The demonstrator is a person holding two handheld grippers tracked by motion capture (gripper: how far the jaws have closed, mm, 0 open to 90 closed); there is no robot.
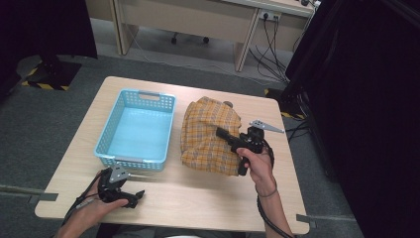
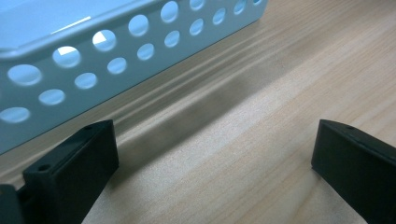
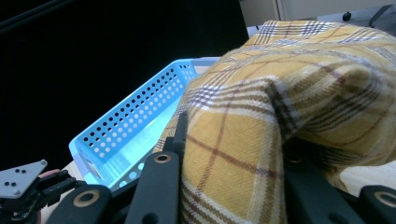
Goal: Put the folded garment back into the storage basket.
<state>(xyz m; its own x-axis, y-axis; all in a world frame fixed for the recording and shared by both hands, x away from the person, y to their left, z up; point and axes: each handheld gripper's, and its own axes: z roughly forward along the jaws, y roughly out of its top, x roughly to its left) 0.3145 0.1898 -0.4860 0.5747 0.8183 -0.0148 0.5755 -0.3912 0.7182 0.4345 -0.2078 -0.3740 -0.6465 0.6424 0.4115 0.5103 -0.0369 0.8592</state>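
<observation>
Between the jaws of the right gripper (image 3: 224, 186) sits a thick fold of the yellow plaid cloth (image 3: 299, 93); the jaws close on it from both sides, so the grip looks taken. From above, that gripper (image 1: 224, 134) reaches in over the near right part of the cloth (image 1: 205, 134), which lies bunched in a mound on the table (image 1: 198, 198), just right of the blue basket (image 1: 136, 94) and not touching it as far as I can tell.

The cloth looks soft, light and limp, a woven flannel with some tooth, so it should not slip from the pads, but it will sag and trail from whatever point is held. A pinch on a doubled fold, as here, holds more layers than a single edge would and is the safer hold; lifted by one point alone, the rest may drag across the table or catch the basket rim.

Farther out, the left gripper (image 1: 130, 197) rests low at the table's near left edge, jaws wide apart with nothing between them, just beside the basket's perforated wall (image 2: 116, 51).
</observation>
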